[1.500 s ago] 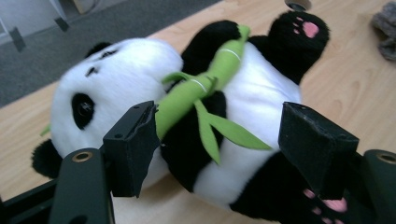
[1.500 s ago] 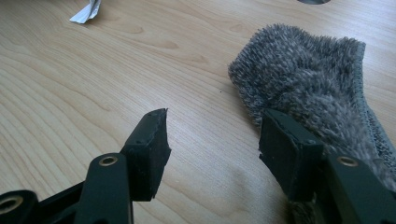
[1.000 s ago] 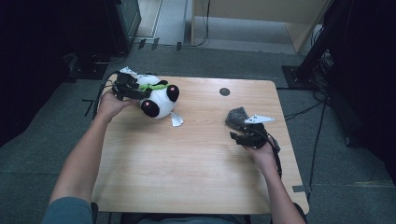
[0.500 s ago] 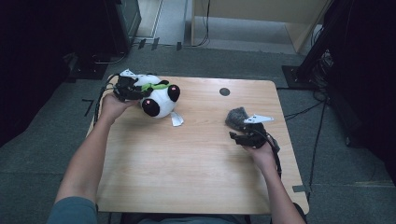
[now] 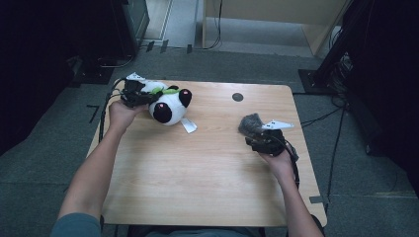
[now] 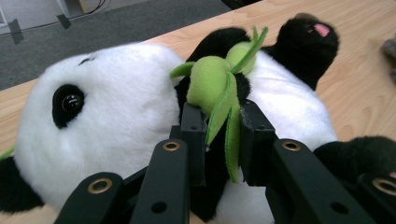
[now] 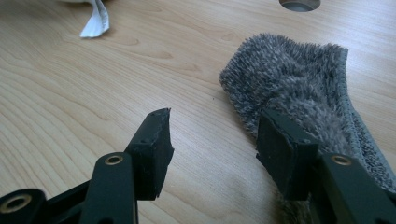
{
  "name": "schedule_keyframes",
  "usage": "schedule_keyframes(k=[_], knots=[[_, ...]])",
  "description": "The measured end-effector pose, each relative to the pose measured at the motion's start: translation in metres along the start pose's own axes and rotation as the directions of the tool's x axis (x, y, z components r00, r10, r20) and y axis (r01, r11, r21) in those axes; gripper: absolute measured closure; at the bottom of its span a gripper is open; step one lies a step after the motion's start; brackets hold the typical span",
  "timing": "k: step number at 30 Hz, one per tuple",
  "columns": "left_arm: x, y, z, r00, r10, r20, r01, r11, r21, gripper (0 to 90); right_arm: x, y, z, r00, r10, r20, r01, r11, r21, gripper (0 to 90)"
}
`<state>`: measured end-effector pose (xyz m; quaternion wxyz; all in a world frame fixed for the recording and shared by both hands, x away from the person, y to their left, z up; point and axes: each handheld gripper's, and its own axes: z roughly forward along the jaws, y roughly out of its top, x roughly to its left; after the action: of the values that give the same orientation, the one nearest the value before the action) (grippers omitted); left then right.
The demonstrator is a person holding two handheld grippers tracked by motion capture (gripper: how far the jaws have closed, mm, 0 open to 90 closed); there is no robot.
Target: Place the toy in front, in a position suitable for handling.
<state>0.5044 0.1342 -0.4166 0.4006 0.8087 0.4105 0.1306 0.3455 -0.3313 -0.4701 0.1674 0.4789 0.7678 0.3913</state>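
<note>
Left gripper view: left gripper [image 6: 223, 137] pinches plush panda's [image 6: 116, 126] green bamboo [image 6: 217, 88].

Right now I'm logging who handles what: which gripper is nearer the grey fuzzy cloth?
Right. The right gripper stands open right at the grey fuzzy cloth, one jaw against its edge. The left gripper is across the table, shut on the plush panda.
</note>
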Motion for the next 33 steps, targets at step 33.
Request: schedule_keyframes(k=[33], knots=[[-0.148, -0.051, -0.036, 0.9976, -0.028, 0.064, 0.032, 0.9980, -0.054, 75.5, -0.014, 0.005, 0.000, 0.9953, -0.026, 0.093, 0.030, 0.999, -0.037, 49.5]])
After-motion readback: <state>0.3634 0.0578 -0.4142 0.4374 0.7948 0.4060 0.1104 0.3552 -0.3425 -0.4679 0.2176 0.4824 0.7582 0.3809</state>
